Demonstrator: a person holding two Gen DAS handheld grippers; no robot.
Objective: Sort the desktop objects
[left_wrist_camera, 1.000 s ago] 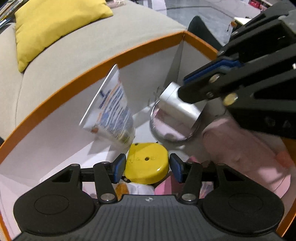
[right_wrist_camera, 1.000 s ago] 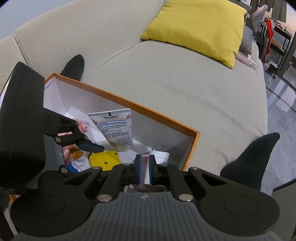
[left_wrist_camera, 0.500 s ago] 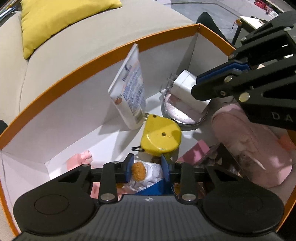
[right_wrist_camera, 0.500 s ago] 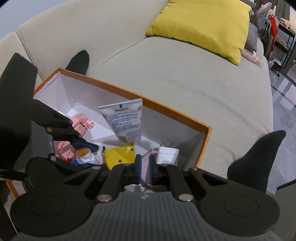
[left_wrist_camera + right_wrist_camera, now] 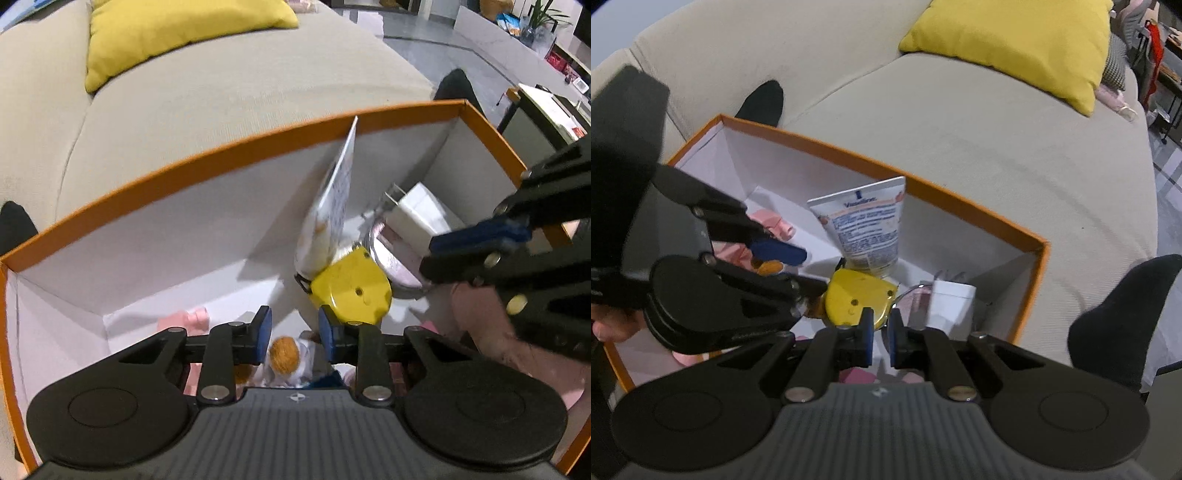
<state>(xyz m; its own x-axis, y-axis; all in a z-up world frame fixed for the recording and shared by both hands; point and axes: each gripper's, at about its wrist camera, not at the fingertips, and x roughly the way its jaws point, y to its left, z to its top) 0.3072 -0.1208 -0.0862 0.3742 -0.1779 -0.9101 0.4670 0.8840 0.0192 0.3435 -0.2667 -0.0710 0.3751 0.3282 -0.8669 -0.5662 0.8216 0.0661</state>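
The left gripper (image 5: 294, 334) has just been narrowing its jaws around a small toy figure (image 5: 286, 356) with an orange head; whether the pads press it I cannot tell. Just beyond its right finger lies a yellow tape measure (image 5: 351, 291), touching a hand-cream tube (image 5: 866, 230) that leans on the far wall. The right gripper (image 5: 881, 338) is shut, apparently on nothing, above a white charger (image 5: 951, 302) near the corner. The orange-rimmed box (image 5: 192, 168) has bare floor at its left end.
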